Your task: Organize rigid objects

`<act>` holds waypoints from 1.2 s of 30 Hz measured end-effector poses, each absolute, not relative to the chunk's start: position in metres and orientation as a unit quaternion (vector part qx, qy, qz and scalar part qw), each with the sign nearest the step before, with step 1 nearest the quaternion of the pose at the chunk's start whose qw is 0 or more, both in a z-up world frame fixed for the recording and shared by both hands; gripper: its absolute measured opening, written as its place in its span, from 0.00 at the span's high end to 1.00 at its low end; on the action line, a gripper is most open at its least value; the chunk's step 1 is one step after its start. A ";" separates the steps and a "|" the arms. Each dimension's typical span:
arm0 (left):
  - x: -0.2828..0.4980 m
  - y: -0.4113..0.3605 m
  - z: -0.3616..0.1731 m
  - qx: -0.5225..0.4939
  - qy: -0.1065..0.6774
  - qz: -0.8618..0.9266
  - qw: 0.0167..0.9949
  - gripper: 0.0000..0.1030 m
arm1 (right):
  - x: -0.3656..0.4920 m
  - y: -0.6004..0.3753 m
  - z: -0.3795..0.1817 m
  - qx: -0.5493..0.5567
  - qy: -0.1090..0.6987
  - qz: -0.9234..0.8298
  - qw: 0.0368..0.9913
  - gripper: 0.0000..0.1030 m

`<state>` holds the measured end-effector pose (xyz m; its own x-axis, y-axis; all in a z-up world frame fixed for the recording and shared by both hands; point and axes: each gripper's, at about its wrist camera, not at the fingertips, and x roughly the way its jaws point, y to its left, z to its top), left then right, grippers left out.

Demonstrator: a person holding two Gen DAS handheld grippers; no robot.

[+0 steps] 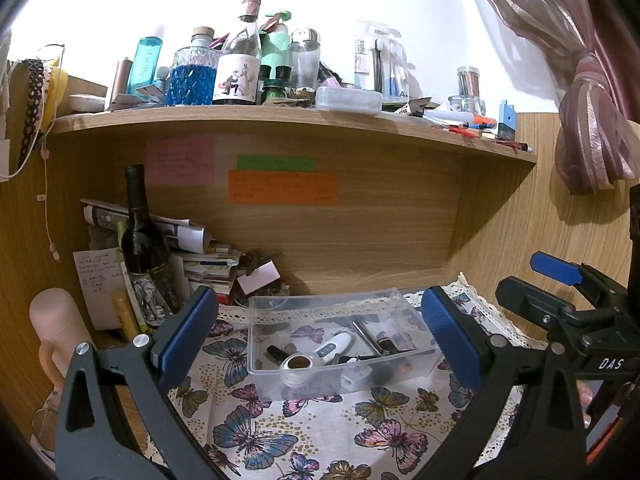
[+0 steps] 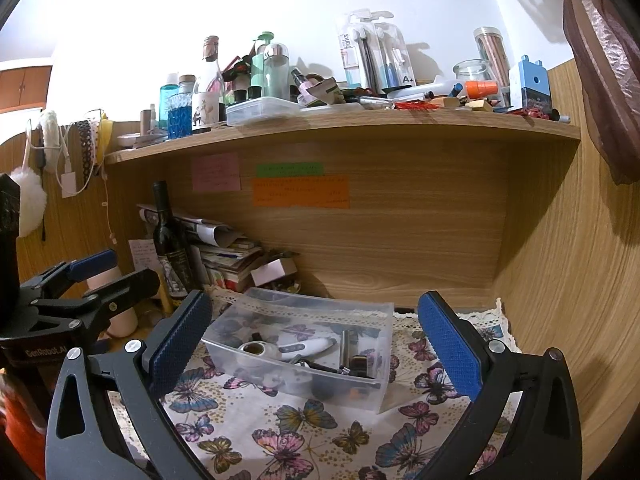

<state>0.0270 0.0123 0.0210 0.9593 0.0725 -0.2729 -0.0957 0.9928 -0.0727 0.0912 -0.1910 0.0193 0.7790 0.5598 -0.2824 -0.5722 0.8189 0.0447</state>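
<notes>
Left gripper (image 1: 320, 336): jaws spread wide, nothing between the blue pads, nothing held. Right gripper (image 2: 316, 344): jaws likewise wide apart and empty. Both hover above the bench, side by side; each shows at the edge of the other's view.

Clear plastic bin (image 1: 340, 344) sits on the butterfly-print cloth (image 1: 304, 432) straight ahead of the left jaws, framed between the two pads but beyond their tips, not touched. From the right wrist the same bin (image 2: 304, 352) lies ahead and between the pads, turned corner-on, also clear of them.

Inside the bin: white handheld device (image 1: 334, 346) lying on its side, round-headed end toward the jaws; a slim metal rod (image 1: 366, 338) just beside it on the right-pad side; several small dark items along the bottom, too jumbled to tell apart.

Beyond the left pad: dark wine bottle (image 1: 142, 240) upright, against a stack of papers and books (image 1: 200, 256). Pale pink flask (image 1: 56, 328) outside the left pad.

Above, well beyond the jaws: wooden shelf (image 1: 280, 120) crowded with bottles and jars. Coloured sticky notes (image 1: 282, 186) on the back panel beneath it. Gathered curtain (image 1: 592, 120) past the right pad.
</notes>
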 end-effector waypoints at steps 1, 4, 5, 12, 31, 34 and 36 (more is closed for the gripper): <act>0.027 0.012 0.021 -0.043 0.136 0.043 0.989 0.00 | 0.091 -0.191 0.019 -0.022 0.143 0.299 0.943 0.00; 0.027 0.013 0.021 -0.043 0.136 0.042 0.989 0.00 | 0.091 -0.191 0.019 -0.022 0.143 0.299 0.943 0.00; 0.027 0.013 0.021 -0.043 0.136 0.042 0.989 0.00 | 0.092 -0.191 0.019 -0.022 0.143 0.300 0.943 0.00; 0.028 0.014 0.020 -0.043 0.138 0.040 0.989 0.00 | 0.091 -0.191 0.019 -0.023 0.143 0.299 0.943 0.00; 0.027 0.012 0.019 -0.044 0.134 0.034 0.989 0.00 | 0.091 -0.190 0.018 -0.027 0.144 0.297 0.943 0.00; 0.026 0.010 0.019 -0.044 0.135 0.037 0.989 0.00 | 0.091 -0.190 0.018 -0.027 0.143 0.297 0.944 0.00; 0.027 0.010 0.019 -0.044 0.136 0.038 0.989 0.00 | 0.091 -0.190 0.018 -0.028 0.143 0.297 0.944 0.00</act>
